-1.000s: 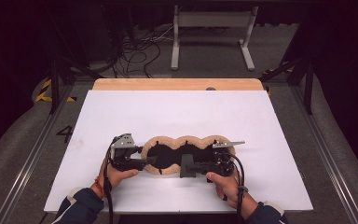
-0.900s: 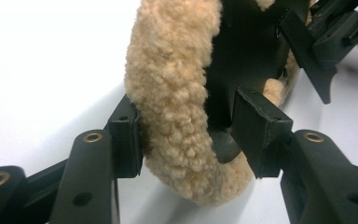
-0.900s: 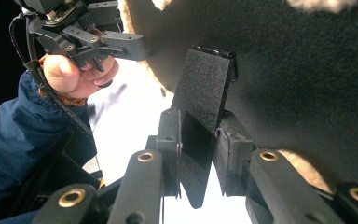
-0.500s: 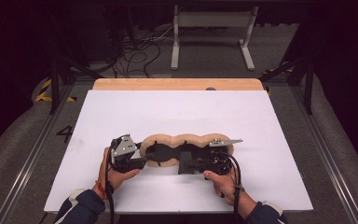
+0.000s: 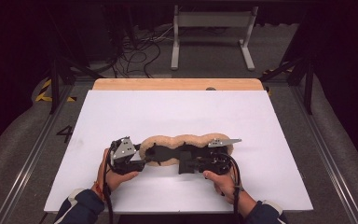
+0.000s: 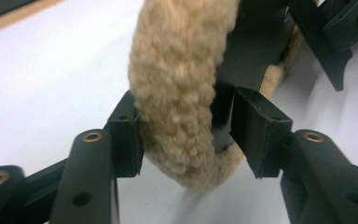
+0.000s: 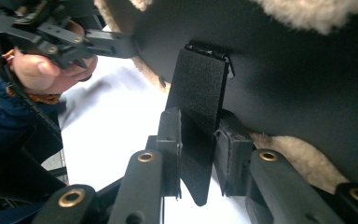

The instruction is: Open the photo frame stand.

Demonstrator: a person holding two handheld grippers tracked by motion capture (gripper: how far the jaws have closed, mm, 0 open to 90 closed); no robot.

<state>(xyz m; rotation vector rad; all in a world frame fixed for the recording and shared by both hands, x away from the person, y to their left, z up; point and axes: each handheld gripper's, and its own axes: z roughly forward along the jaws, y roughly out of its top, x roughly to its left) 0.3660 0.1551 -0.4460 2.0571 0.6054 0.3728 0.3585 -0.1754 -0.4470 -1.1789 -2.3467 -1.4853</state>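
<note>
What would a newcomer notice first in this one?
The long tan fleece pad with a black inner face, lying near the front middle of the white table, catches the eye first. The left tool straddles its fleecy end, while the right tool pinches a black strap hanging from the dark side.

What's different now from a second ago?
The fleecy pad looks flatter: a second ago its lobes arched up higher behind the grippers. The left gripper has tilted a bit, and its jaws have just been opening, with the pad's fleecy edge between them. The right gripper pinches the black strap as before. Both hands kept their places.
</note>
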